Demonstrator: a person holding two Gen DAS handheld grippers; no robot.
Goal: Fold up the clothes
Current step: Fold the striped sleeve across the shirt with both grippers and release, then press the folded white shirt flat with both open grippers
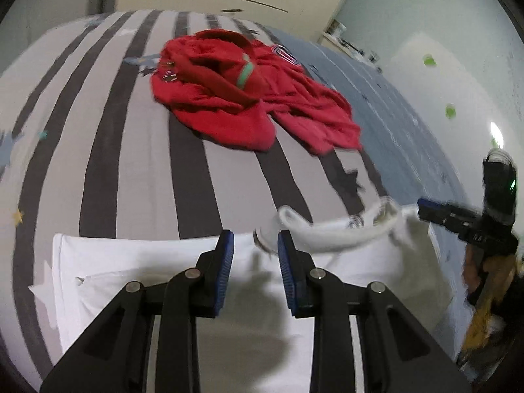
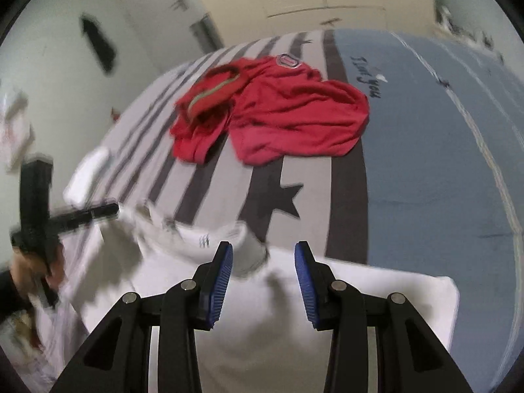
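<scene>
The white garment (image 1: 327, 262) is spread under both sets of released jaws, its collar between them. A red garment (image 1: 249, 98) is seen farther up the striped bed (image 1: 131, 163), bare sheet between.

The left gripper (image 1: 255, 249) hangs over a white garment (image 1: 183, 281) spread flat at the near edge of the bed (image 1: 108, 150), its blue-padded fingers (image 1: 226, 262) parted with nothing between them. The garment's ribbed collar (image 1: 327, 229) lies rumpled just beyond the fingertips. At the bed's right edge the right gripper (image 1: 422, 208) reaches toward that collar, blurred. A crumpled red garment (image 1: 249, 98) lies further up the bed, well apart, on the striped cover.
</scene>
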